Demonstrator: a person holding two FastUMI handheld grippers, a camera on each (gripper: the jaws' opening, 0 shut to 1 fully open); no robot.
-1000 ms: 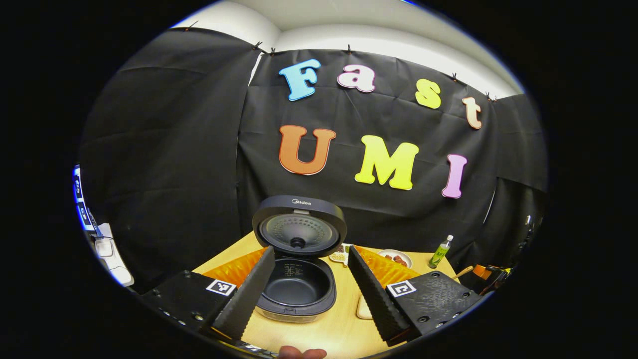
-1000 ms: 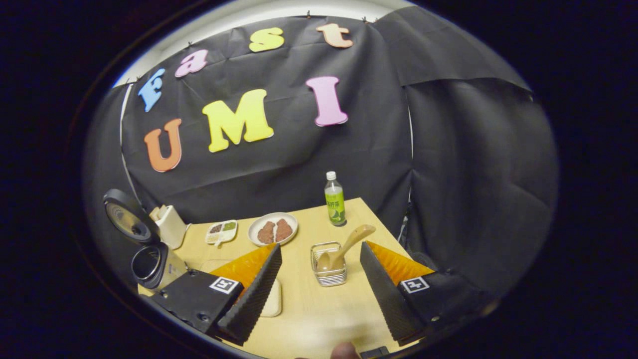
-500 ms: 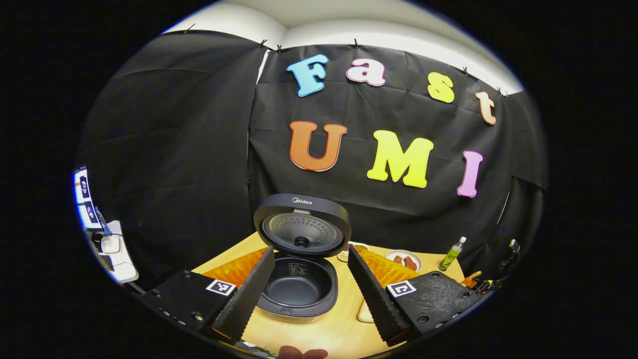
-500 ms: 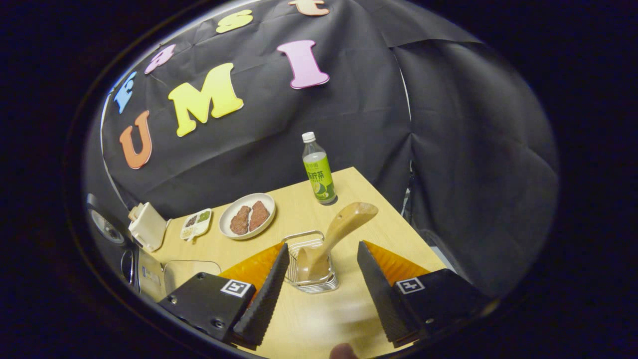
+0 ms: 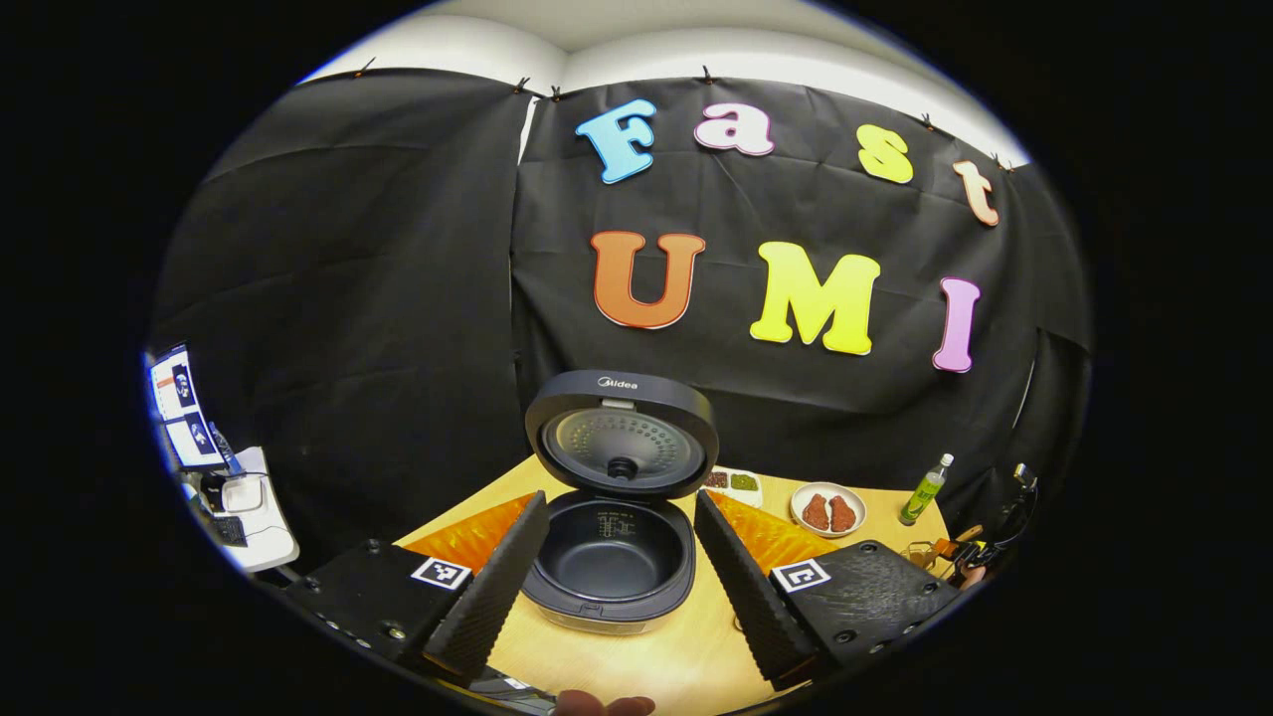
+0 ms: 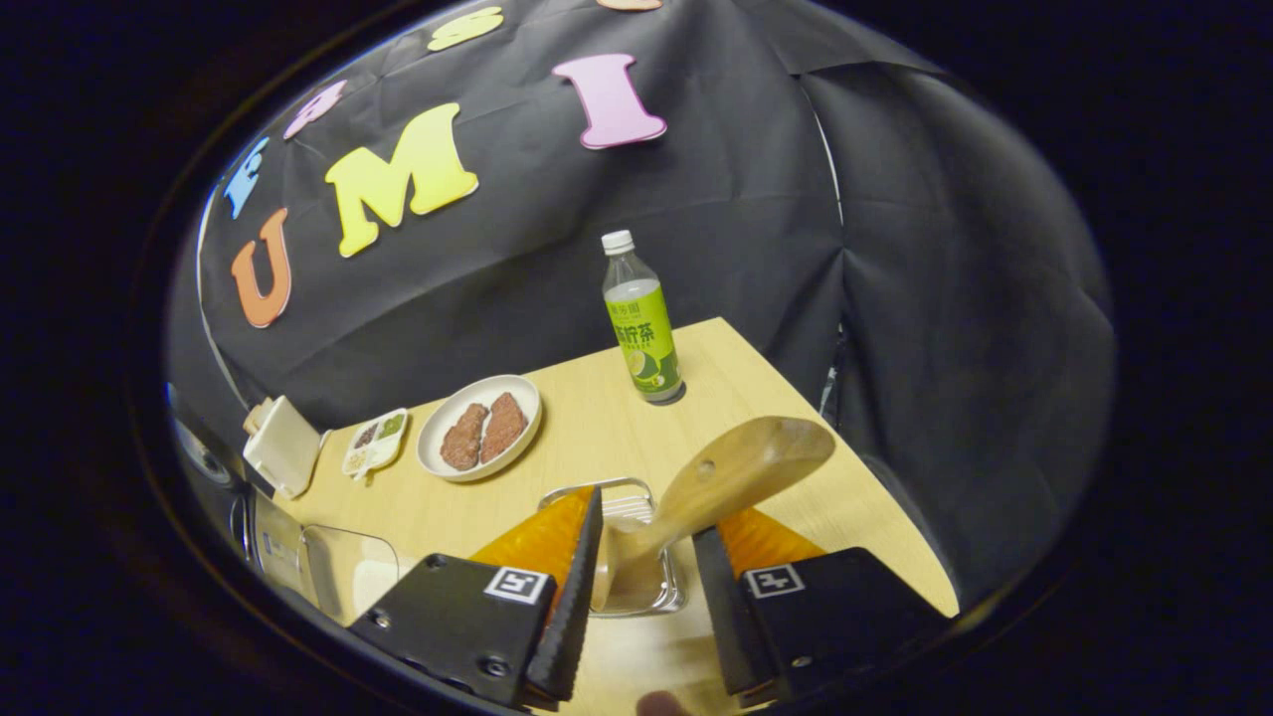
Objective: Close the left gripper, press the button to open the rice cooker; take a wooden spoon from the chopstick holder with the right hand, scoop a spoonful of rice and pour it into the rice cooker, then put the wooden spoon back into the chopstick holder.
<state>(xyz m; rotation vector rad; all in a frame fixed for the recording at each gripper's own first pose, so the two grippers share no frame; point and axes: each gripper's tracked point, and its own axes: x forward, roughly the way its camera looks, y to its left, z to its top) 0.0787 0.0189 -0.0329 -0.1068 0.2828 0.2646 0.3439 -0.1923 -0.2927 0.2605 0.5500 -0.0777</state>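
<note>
The dark rice cooker (image 5: 609,557) stands open, its lid (image 5: 622,447) raised and its pot empty. My left gripper (image 5: 619,502) hangs open just in front of it, with the pot showing between its fingers. In the right gripper view, a wooden spoon (image 6: 736,467) leans in the wire chopstick holder (image 6: 636,487), handle up and to the right. My right gripper (image 6: 646,517) has its jaws drawn in close around the spoon's neck; I cannot tell whether both fingers touch it. A clear box (image 6: 343,557) that seems to hold rice lies at the left.
On the wooden table (image 6: 597,428) stand a green-labelled bottle (image 6: 641,318), a white plate of meat (image 6: 479,428), a small divided dish (image 6: 375,443) and a white container (image 6: 281,447). The table's right edge runs close to the holder. A desk with screens (image 5: 184,418) is at far left.
My right gripper moved down and in onto the spoon, and its jaws narrowed around it. My left gripper drifted slightly and stays open before the open cooker.
</note>
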